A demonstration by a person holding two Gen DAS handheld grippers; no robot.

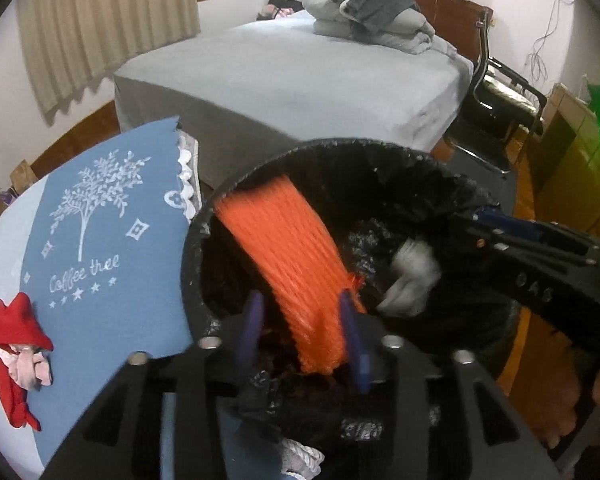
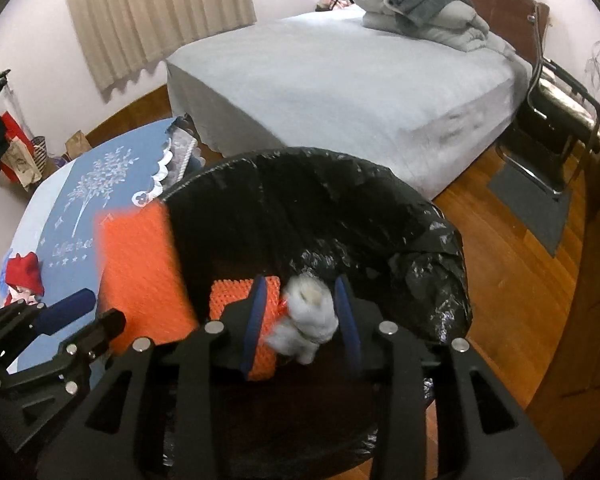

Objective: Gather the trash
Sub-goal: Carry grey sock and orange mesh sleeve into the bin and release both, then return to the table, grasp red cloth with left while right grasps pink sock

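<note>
A bin lined with a black bag fills the middle of both views. My left gripper hangs over its mouth, open. A blurred orange mesh sheet slants down into the bag between its blue fingers, clear of the left one. My right gripper is open over the bin too, with a crumpled white tissue loose between its fingers. In the left wrist view the right gripper reaches in from the right; in the right wrist view the left gripper sits lower left.
A round table with a blue "Coffee tree" cloth touches the bin's left side; red fabric lies on it. Behind the bin are a bed with folded blankets, a black chair, wooden floor and paper bags.
</note>
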